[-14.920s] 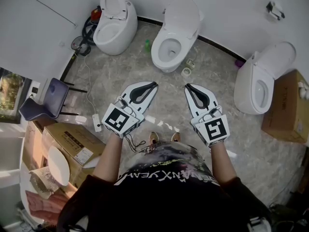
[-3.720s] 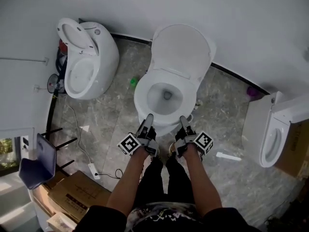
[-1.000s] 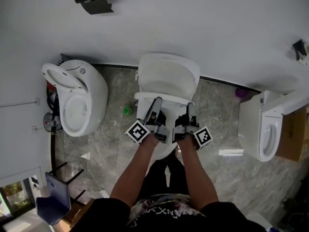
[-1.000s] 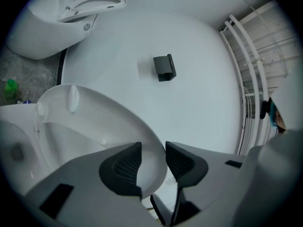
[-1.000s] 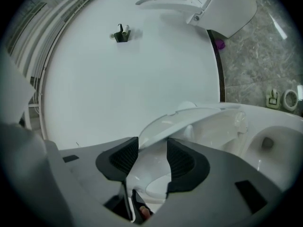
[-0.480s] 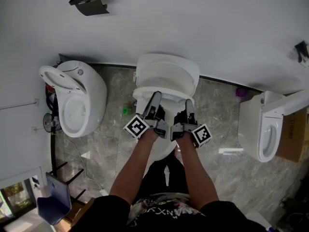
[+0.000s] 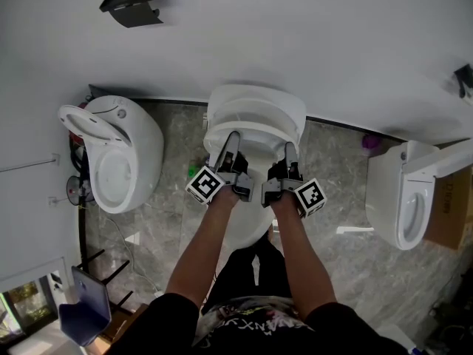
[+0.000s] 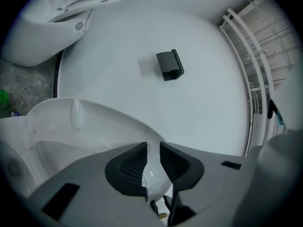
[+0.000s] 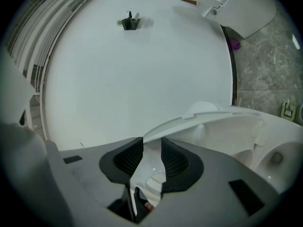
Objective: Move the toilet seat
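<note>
The middle toilet's white seat (image 7: 251, 132) stands raised, tilted up close to the open lid (image 7: 255, 103) against the wall. My left gripper (image 7: 230, 143) is shut on the seat's left rim (image 8: 152, 161), and its jaws have just been closing on that rim. On the right rim (image 9: 150, 161) my right gripper (image 7: 289, 152) is shut too; its jaws have also closed further, with the rim between the pads. Both gripper views look past the seat (image 8: 85, 126) (image 9: 213, 126) at the white wall. My arms hide most of the bowl (image 7: 250, 224).
A second toilet (image 7: 111, 161) with its lid up stands at the left, a third (image 7: 403, 198) at the right beside a cardboard box (image 7: 452, 205). A black bracket (image 7: 137, 2) hangs on the wall. A green bottle (image 7: 194, 168) lies on the floor left of the bowl.
Both grippers have moved toward the wall with the seat in them, swinging it up nearer the lid. The bowl opening seen earlier is now covered by my hands and the seat.
</note>
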`<action>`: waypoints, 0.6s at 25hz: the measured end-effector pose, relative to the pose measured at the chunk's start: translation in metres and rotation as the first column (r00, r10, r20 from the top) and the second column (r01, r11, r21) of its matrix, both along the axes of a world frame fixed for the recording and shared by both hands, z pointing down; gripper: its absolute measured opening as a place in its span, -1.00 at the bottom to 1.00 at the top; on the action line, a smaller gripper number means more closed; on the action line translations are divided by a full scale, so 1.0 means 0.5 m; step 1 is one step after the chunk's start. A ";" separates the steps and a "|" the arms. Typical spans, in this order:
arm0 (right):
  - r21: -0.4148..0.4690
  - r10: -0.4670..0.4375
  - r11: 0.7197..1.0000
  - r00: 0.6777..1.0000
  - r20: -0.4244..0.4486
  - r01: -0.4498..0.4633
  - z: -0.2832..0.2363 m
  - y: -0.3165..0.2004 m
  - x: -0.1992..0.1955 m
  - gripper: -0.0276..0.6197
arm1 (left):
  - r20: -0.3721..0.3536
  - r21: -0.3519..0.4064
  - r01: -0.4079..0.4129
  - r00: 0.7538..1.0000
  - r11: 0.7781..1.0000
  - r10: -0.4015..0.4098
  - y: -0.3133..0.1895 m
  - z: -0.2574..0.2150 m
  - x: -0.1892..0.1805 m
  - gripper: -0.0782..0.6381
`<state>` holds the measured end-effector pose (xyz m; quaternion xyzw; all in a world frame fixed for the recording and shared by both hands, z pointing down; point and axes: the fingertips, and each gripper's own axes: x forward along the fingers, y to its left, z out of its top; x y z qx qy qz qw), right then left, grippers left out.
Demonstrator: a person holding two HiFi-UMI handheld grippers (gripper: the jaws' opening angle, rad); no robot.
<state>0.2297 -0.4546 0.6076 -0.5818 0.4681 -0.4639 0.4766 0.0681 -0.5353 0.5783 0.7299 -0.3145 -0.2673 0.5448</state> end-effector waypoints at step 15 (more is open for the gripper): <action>-0.046 -0.063 0.997 0.997 -0.054 0.060 0.025 -0.121 0.019 -0.61 | 0.111 -0.008 -0.018 0.994 1.000 0.019 -0.122 0.057 0.031 -0.55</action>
